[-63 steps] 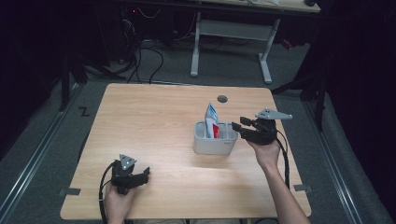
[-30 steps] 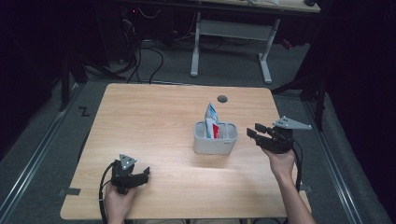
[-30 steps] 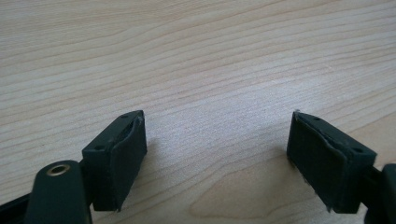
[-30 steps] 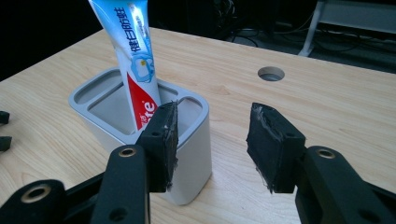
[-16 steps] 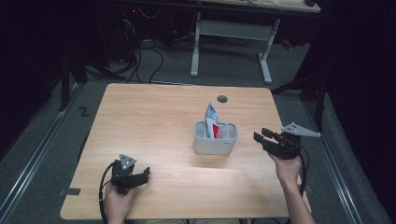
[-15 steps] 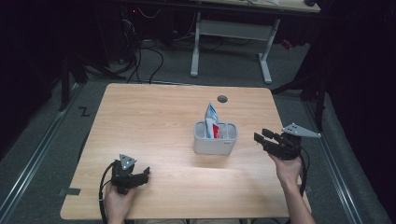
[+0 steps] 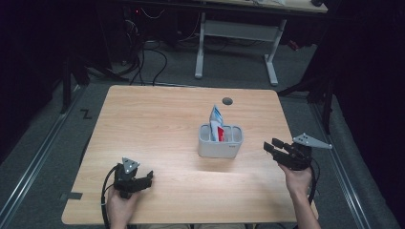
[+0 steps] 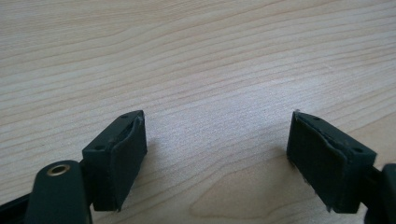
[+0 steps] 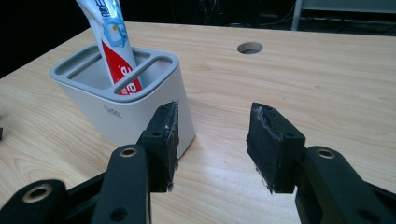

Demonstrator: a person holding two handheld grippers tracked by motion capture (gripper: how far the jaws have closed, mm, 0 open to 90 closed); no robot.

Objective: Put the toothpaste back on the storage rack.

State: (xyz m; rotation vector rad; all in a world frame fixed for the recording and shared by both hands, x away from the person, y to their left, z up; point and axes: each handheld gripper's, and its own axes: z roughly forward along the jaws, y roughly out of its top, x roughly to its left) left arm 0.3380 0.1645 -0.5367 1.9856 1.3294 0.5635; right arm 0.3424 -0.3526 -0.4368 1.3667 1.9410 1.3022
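Your right hand-held gripper (image 9: 212, 144) stands half open, empty, beside the holder (image 9: 140, 100). The toothpaste tube (image 9: 114, 42) looks light, soft and slick; pinch its flat upper end.

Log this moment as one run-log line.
toothpaste tube: upright in grey holder | right hand-held gripper: open, empty, beside holder | left hand-held gripper: open, empty, over bare table

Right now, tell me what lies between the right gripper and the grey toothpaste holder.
Nothing but bare wooden tabletop: in the high view the right gripper sits apart from the grey holder with its toothpaste tube.
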